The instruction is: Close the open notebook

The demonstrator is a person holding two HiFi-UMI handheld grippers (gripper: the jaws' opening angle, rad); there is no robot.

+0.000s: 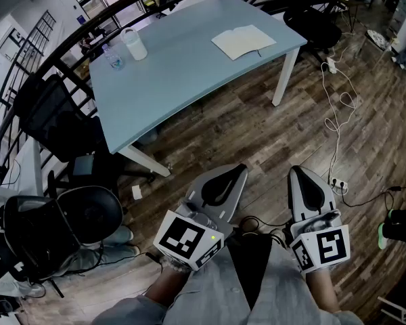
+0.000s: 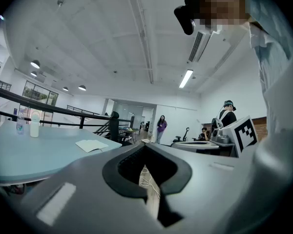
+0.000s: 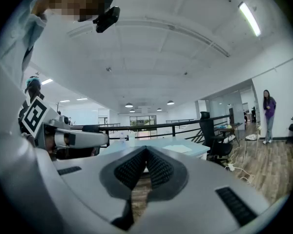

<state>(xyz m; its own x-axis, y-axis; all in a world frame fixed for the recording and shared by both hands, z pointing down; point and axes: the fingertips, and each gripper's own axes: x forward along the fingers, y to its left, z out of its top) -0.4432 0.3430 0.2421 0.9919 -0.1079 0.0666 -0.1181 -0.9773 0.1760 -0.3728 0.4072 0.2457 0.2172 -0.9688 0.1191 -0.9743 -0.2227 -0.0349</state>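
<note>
Head view puts the open notebook (image 1: 243, 41) at one o'clock, flat near the far edge of the table (image 1: 176, 80). Left gripper (image 1: 237, 172) and right gripper (image 1: 296, 172) hang at six o'clock, jaws pressed together and empty, probably because the approach has not begun.

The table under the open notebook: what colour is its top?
The table is light blue; clearest in the head view.

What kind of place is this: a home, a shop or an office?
Most likely an open-plan office or lab, perhaps on an upper level: a light blue table with an open notebook, a black office chair beside it, and a black railing behind the table.
</note>
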